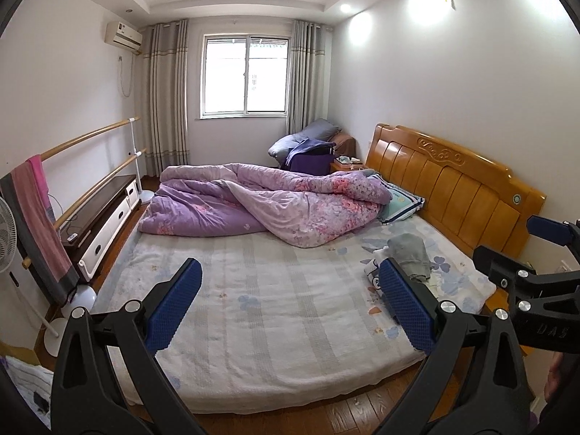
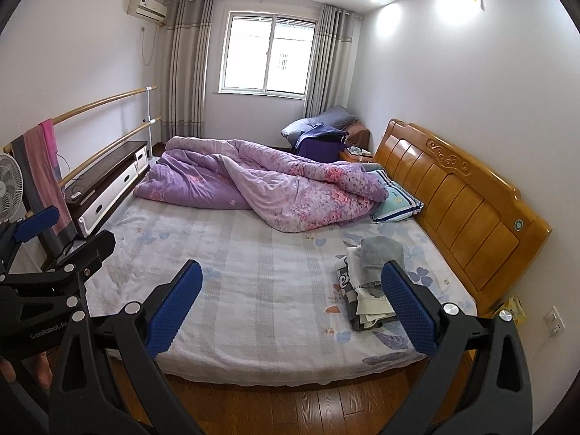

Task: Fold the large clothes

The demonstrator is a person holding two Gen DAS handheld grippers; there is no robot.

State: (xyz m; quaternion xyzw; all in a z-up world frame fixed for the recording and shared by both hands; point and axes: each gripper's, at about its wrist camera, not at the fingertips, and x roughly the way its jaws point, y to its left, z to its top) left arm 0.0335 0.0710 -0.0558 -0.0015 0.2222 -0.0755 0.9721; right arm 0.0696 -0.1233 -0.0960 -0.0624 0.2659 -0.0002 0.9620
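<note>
A stack of folded clothes (image 2: 369, 290) with a grey garment (image 2: 382, 250) on top lies on the bed (image 2: 253, 290) near the headboard; it also shows in the left wrist view (image 1: 409, 253). My left gripper (image 1: 290, 308) is open and empty, held above the bed's near edge. My right gripper (image 2: 291, 308) is open and empty, also over the near edge, left of the stack. Each gripper shows at the edge of the other's view, the right one (image 1: 543, 253) and the left one (image 2: 47, 239).
A crumpled purple floral duvet (image 2: 272, 185) covers the far half of the bed, beside a pillow (image 2: 397, 203). A wooden headboard (image 2: 467, 195) is at the right. A low cabinet (image 2: 105, 185), a rail with a pink towel (image 2: 47, 177) and a fan (image 2: 9, 188) stand at the left.
</note>
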